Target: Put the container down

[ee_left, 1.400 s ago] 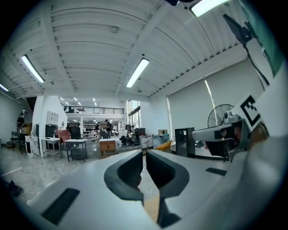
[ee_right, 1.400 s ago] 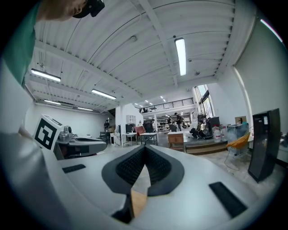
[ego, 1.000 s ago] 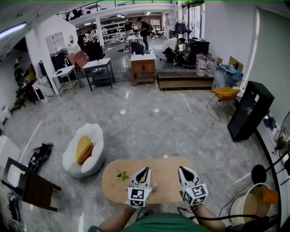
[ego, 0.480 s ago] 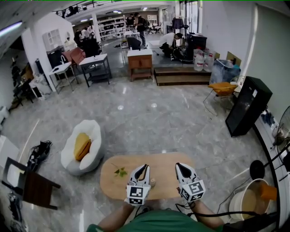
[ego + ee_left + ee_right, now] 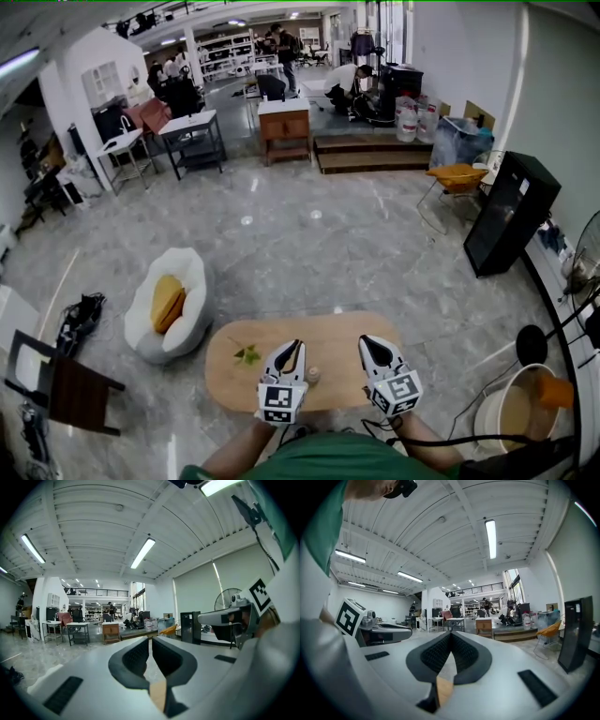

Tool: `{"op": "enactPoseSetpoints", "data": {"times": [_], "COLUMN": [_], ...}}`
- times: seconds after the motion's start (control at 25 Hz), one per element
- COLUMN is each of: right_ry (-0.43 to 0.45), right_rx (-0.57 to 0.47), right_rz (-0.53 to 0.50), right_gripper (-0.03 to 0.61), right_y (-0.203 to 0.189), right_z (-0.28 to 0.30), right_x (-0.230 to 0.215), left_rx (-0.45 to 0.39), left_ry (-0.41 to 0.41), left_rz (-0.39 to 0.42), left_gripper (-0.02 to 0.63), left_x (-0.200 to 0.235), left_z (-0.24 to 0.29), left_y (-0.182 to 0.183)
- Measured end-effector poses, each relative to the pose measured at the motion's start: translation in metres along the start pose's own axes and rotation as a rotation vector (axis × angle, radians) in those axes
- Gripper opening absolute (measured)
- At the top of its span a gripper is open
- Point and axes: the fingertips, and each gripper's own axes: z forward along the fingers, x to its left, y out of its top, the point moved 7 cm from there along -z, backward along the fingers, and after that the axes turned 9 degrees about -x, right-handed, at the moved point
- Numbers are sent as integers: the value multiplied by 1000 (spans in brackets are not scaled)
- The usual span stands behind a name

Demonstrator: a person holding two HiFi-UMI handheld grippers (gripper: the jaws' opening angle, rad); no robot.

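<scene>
We see the container (image 5: 313, 375) as a small, pale, roundish pot standing on the table (image 5: 333, 354), too small in the head view for us to make out a lid or a label. It sits near the table's near edge, between the two grippers and just beside the left one, and neither touches it.

The left gripper (image 5: 292, 347) hovers over the table with its jaws drawn together. In the left gripper view (image 5: 151, 641) we see only a thin slit between the black ribbed pads (image 5: 135, 657), and nothing in it. The right gripper (image 5: 366, 343) is likewise closed. In the right gripper view (image 5: 451, 637) its dark textured pads (image 5: 465, 655) meet at the tip and hold nothing. Both grippers have smooth, pale grey plastic shells, and each carries a cube with black and white square markers.

The table is an oval of light wood with a smooth, matt top. A small green leafy sprig (image 5: 248, 355) lies on its left part, well apart from the container. The floor (image 5: 309, 244) is polished grey stone with pale veins and reflects the ceiling lights. To the table's left stands a soft, rounded white seat (image 5: 192, 281) with a yellow cushion (image 5: 170, 305) in its hollow.
</scene>
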Motion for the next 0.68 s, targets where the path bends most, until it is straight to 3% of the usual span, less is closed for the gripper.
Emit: {"op": "enactPoseSetpoints", "data": {"times": [0.68], "right_ry": [-6], "right_rx": [-6], "right_rz": [3], "right_gripper": [14], "right_y": [-4], "right_z": [-4], "right_x": [-19], "left_rx": [2], "left_ry": [-12], "left_rz": [12], "left_gripper": [38], "left_x": [-12], "left_z": [13], "left_y": [-5]}}
